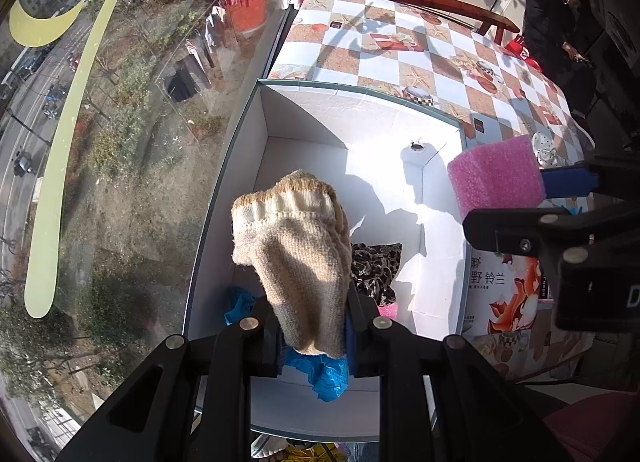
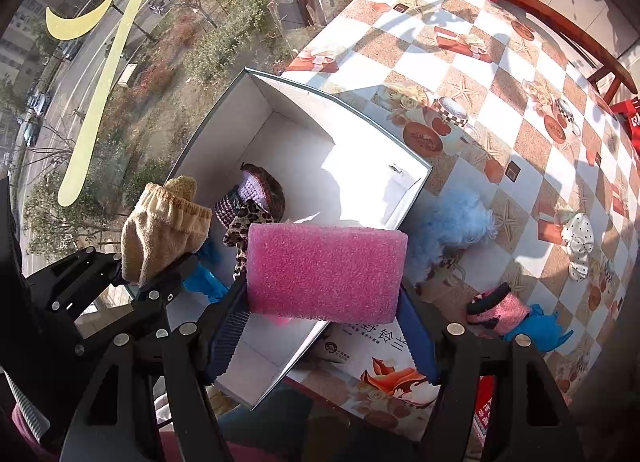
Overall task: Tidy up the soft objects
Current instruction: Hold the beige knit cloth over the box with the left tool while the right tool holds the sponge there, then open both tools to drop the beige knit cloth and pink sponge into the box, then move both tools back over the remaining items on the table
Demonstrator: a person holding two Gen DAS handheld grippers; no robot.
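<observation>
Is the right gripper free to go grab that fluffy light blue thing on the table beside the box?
Probably not yet. The right gripper is shut on the pink foam block. The blue fluffy item lies uncovered outside the white box, so once the block is released the way looks free.

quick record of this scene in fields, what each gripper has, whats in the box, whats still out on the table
left gripper: jaws shut on the beige knit glove, over the box
right gripper: jaws shut on the pink foam block, at the box's near edge
box: white, open; holds a leopard-print cloth and blue items
table: checkered cover; blue fluffy item, polka-dot cloth, pink-and-black item outside the box
</observation>
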